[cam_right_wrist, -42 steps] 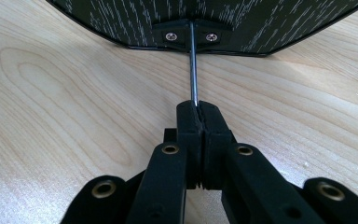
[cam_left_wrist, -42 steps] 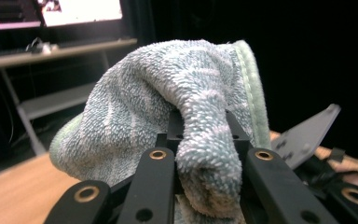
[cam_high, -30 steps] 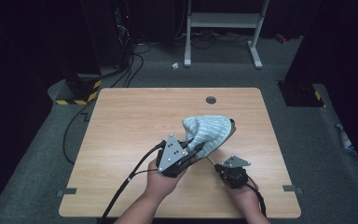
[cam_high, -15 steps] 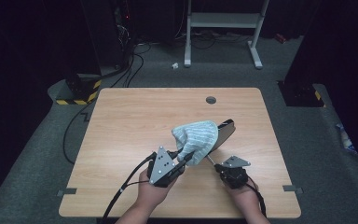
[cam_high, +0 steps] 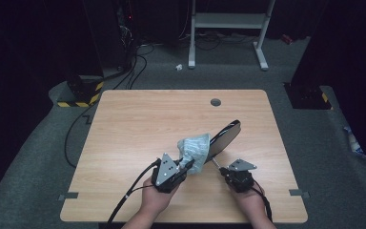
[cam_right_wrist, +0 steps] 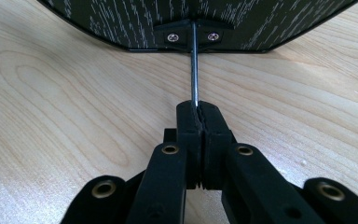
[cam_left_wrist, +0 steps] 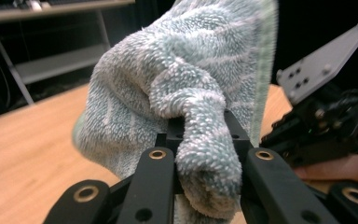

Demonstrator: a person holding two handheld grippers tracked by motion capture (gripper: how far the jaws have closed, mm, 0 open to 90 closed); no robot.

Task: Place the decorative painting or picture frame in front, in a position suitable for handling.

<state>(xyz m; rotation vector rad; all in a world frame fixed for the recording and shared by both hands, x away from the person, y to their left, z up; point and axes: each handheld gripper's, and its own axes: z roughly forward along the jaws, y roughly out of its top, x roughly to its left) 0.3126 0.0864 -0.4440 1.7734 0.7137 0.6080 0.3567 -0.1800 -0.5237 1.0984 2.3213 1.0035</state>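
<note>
Jaws of the left gripper [cam_high: 189,164] clamp a bunched towel [cam_high: 195,150] against the dark paddle-shaped panel [cam_high: 225,135] held tilted above the table [cam_high: 138,124] by the right gripper [cam_high: 220,168], pinched on its metal rod [cam_right_wrist: 194,70], so wiping looks underway, unfinished

A light wooden table [cam_high: 138,129] with rounded corners stands on grey carpet [cam_high: 38,157]. Its top has a small round cable hole [cam_high: 215,102] near the far edge, at about one o'clock from the middle. Toward four o'clock a dark, wood-grained panel [cam_high: 226,134] (on a thin metal rod) is tilted, its lower edge close above the tabletop.
</note>
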